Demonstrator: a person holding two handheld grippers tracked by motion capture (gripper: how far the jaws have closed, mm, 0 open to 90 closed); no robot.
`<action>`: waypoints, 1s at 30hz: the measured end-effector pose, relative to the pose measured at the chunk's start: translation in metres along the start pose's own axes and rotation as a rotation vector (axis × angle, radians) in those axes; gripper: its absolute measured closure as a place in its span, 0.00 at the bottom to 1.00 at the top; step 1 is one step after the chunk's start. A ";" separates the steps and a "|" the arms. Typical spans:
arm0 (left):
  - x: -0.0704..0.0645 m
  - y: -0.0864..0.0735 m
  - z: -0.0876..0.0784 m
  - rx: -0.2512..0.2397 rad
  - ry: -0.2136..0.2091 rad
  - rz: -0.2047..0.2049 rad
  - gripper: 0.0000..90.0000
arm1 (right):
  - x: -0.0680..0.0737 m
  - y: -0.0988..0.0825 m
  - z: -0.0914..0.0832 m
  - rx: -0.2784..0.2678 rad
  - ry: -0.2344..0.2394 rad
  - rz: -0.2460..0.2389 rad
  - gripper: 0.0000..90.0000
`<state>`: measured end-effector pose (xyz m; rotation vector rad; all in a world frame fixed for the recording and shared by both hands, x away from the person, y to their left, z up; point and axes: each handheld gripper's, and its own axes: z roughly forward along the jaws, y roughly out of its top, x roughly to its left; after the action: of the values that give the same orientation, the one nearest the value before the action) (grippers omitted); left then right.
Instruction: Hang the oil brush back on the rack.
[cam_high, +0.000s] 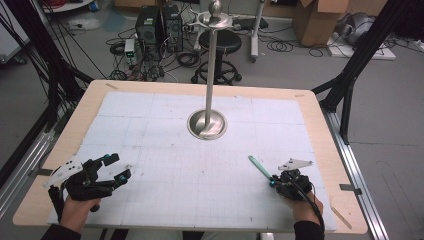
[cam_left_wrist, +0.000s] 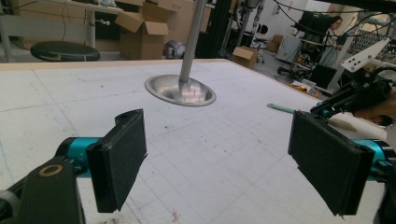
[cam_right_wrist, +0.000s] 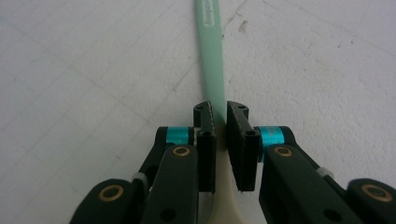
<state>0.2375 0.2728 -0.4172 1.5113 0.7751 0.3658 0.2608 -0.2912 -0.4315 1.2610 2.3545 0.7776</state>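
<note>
Right tongs (cam_right_wrist: 219, 122) clamped on the green-handled utensil (cam_right_wrist: 211, 56), flat on the worktop (cam_high: 200, 165).
The handle ran ahead from between its pads; a level lift would suit; left tongs (cam_left_wrist: 215, 158) stood apart, empty.

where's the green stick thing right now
In the high view the green stick lies on the white mat at the near right, its near end between the pads of the right tool, well short of the metal stand's base.

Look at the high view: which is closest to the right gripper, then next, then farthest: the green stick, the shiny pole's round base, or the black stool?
1. Green stick, between the right gripper's jaws.
2. Round base, mid-table.
3. Black stool, on the floor beyond the table.
</note>
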 end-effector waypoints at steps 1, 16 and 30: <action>0.000 0.000 0.000 0.004 -0.001 0.003 0.22 | 0.000 -0.002 0.000 -0.016 0.000 0.015 0.92; -0.011 0.016 0.007 -0.028 -0.105 0.004 0.32 | 0.013 0.001 -0.031 -0.233 0.108 0.014 0.92; -0.043 0.042 0.043 -0.045 -0.317 0.000 0.36 | 0.057 0.020 -0.056 -0.426 0.311 -0.128 0.92</action>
<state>0.2447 0.2153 -0.3712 1.4814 0.5134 0.1366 0.2129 -0.2505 -0.3782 0.8506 2.2918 1.4244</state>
